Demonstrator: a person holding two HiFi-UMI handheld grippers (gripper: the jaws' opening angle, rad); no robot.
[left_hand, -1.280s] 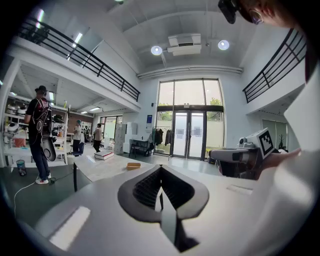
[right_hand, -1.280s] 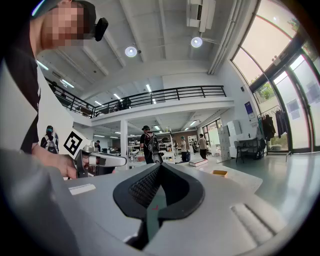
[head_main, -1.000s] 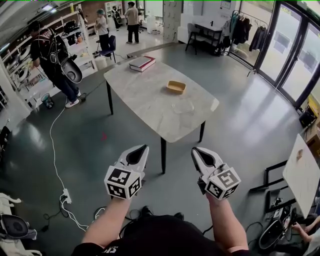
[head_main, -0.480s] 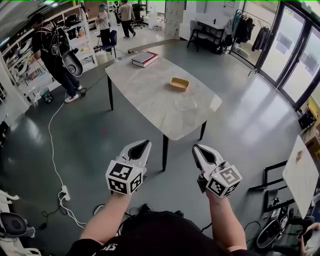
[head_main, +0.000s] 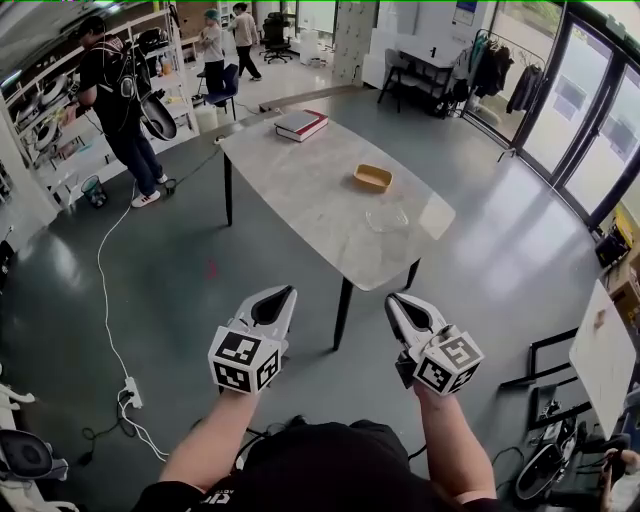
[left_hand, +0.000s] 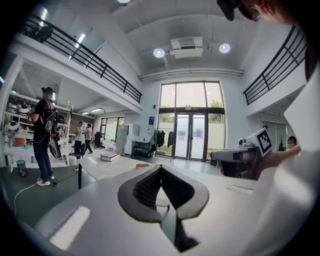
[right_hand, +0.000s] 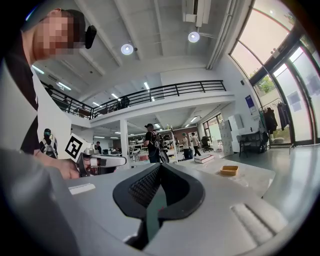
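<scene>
Both grippers are held in the air over the dark floor, a short way before the near corner of a white marble table (head_main: 300, 190). My left gripper (head_main: 283, 292) is shut with nothing in it; its jaws meet at the tip in the left gripper view (left_hand: 160, 168). My right gripper (head_main: 396, 299) is likewise shut and empty (right_hand: 160, 166). On the table lie a yellow tray (head_main: 372, 178), a clear dish (head_main: 386, 218) and a red-and-white book (head_main: 300, 124). The tray (right_hand: 229, 170) and book (left_hand: 110, 156) also show in the gripper views.
A person in black with a backpack (head_main: 120, 90) stands by shelves (head_main: 40, 120) at the left. A white cable (head_main: 108, 290) runs across the floor to a power strip (head_main: 130, 388). Other people stand at the back. Glass doors (head_main: 590, 110) line the right.
The table has shifted slightly right and nearer in the head view. The person in black has turned by the shelves. Both grippers keep their pose and stay shut.
</scene>
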